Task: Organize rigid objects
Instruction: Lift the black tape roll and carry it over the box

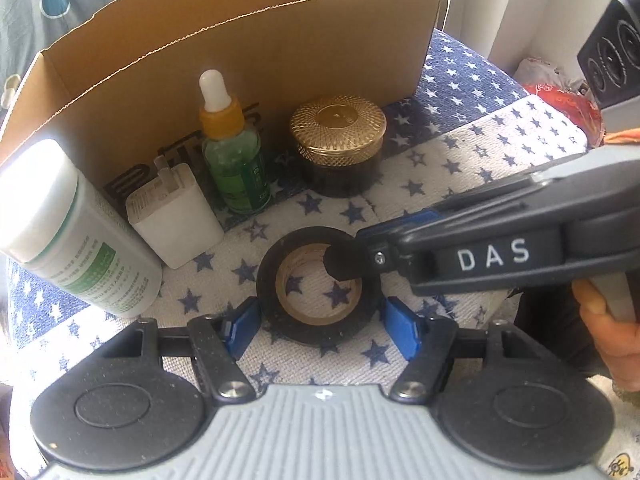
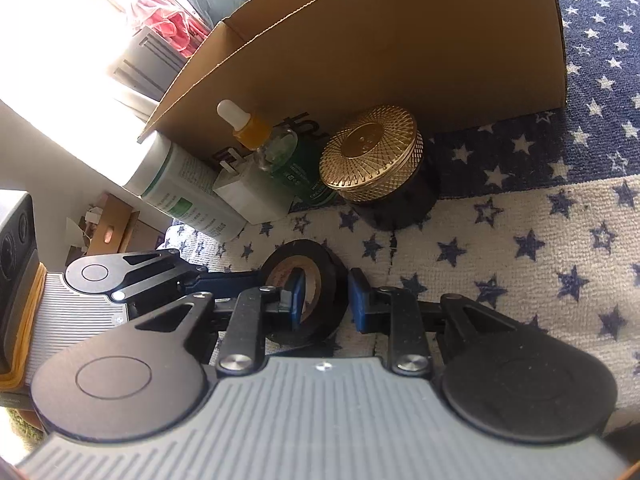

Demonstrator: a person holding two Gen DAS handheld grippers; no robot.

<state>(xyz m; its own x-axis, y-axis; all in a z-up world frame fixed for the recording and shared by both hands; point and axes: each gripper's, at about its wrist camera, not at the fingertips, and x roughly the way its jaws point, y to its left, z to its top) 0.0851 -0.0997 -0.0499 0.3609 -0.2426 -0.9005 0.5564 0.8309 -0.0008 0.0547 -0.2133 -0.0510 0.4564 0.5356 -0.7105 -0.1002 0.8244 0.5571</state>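
The roll of black tape (image 1: 318, 286) lies flat on the star-patterned cloth (image 1: 460, 168) that covers the surface, its cardboard core facing up. My left tool (image 1: 320, 322) is spread wide with the roll sitting between its two blue pads (image 1: 242, 320), a pad just beside each flank of the roll; whether either pad touches the tape I cannot tell. My right tool (image 2: 322, 298) comes in from the right side and is also spread, straddling the wall of the roll: one blue pad (image 2: 296, 296) sits inside the core hole and the other stands just outside the rim, with gaps showing, so it is not pinching yet. In the left wrist view its dark tip reaches over the far right part of the roll.

Behind the tape stands a row of things in front of an open cardboard box (image 1: 248, 64): a white bottle with green label (image 1: 76, 236) at the left, a white plug charger (image 1: 174, 216) beside it, a green dropper bottle (image 1: 234, 152) with an orange collar, and a dark jar with gold lid (image 1: 338, 144) at the right. The jar stands near the box wall and apart from the tape.
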